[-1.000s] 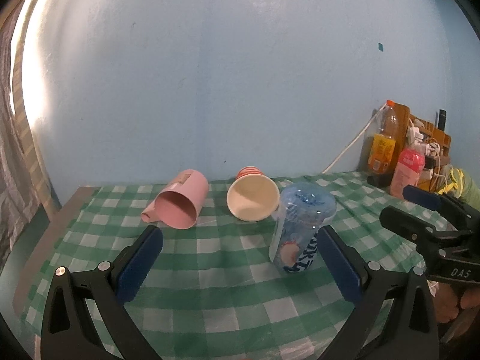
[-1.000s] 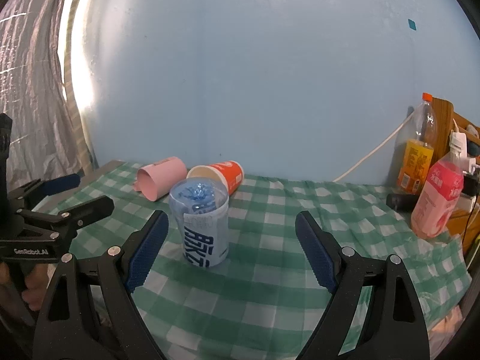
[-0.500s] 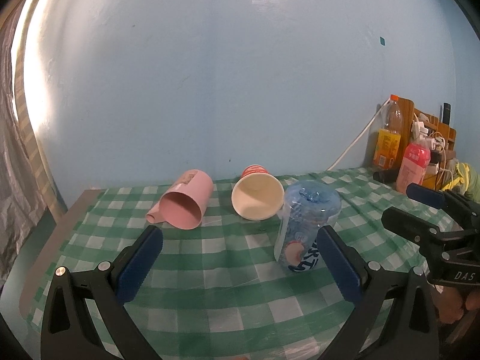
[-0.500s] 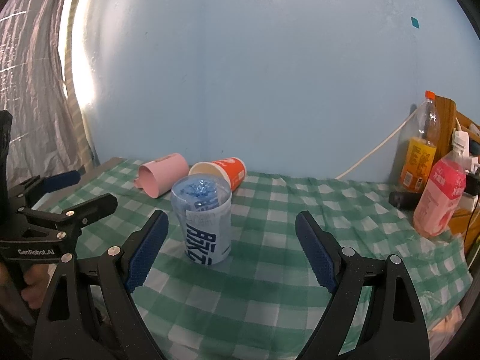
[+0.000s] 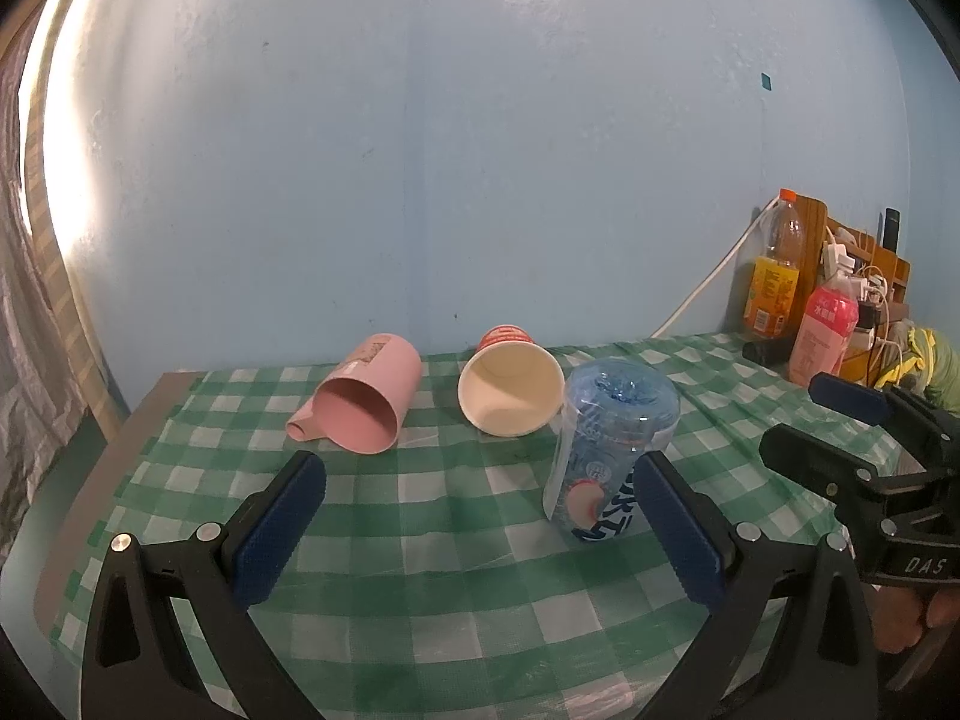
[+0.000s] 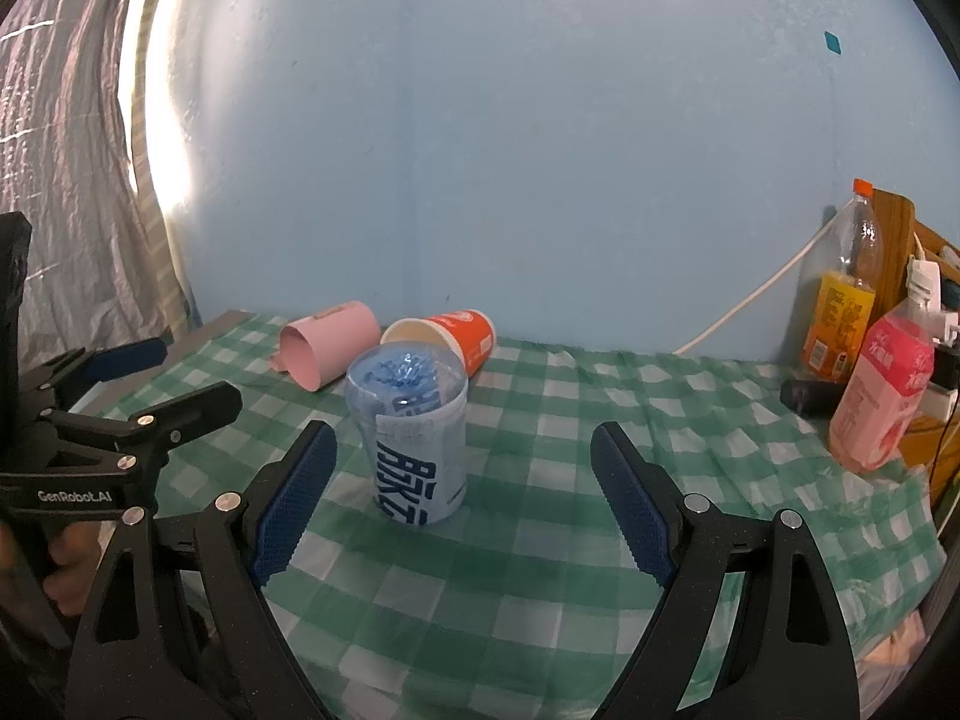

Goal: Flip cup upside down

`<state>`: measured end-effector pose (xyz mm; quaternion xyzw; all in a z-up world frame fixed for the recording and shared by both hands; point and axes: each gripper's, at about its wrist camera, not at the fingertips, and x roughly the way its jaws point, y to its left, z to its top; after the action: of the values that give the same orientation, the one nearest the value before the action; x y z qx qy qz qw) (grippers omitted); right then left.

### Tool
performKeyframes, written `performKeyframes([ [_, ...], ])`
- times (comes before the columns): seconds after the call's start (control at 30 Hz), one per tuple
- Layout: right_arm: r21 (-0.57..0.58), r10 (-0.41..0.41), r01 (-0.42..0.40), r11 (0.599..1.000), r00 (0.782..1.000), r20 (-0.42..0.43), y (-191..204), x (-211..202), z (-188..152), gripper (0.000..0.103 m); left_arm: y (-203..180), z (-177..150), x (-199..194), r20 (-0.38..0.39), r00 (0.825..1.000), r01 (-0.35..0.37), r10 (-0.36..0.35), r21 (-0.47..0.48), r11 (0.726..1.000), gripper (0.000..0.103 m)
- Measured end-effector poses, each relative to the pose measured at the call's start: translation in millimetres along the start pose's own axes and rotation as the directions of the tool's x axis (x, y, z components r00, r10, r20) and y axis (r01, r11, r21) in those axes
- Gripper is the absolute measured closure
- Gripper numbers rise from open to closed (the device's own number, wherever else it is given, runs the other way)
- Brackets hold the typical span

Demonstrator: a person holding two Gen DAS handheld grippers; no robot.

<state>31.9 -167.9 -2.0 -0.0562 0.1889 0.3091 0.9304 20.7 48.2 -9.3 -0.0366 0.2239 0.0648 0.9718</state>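
Note:
A clear blue plastic cup (image 5: 606, 450) with a printed label stands upside down on the green checked tablecloth (image 5: 450, 540); it also shows in the right wrist view (image 6: 414, 438). Behind it a pink mug (image 5: 366, 396) and a red paper cup (image 5: 510, 387) lie on their sides, mouths toward me. In the right wrist view the pink mug (image 6: 327, 351) and the paper cup (image 6: 450, 339) lie behind the blue cup. My left gripper (image 5: 480, 516) is open and empty, short of the cups. My right gripper (image 6: 465, 504) is open and empty, just short of the blue cup.
An orange drink bottle (image 6: 840, 306) and a pink bottle (image 6: 882, 390) stand at the right by a wooden rack (image 5: 864, 276) with cables. A blue wall runs behind the table. The table's left edge (image 5: 90, 480) is bare of cloth.
Both grippers have drawn back and risen slightly from the cups. The blue cup stands where it was. Both stay open.

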Motion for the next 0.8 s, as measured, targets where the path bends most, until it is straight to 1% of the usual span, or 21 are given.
performKeyframes([
  [0.8,0.000,0.001,-0.001,1.000,1.000,-0.006,0.3,0.7,-0.4,0.017,-4.1,-1.2,1.6,-0.015,1.000,0.004,-0.004,0.006,1.000,0.000],
])
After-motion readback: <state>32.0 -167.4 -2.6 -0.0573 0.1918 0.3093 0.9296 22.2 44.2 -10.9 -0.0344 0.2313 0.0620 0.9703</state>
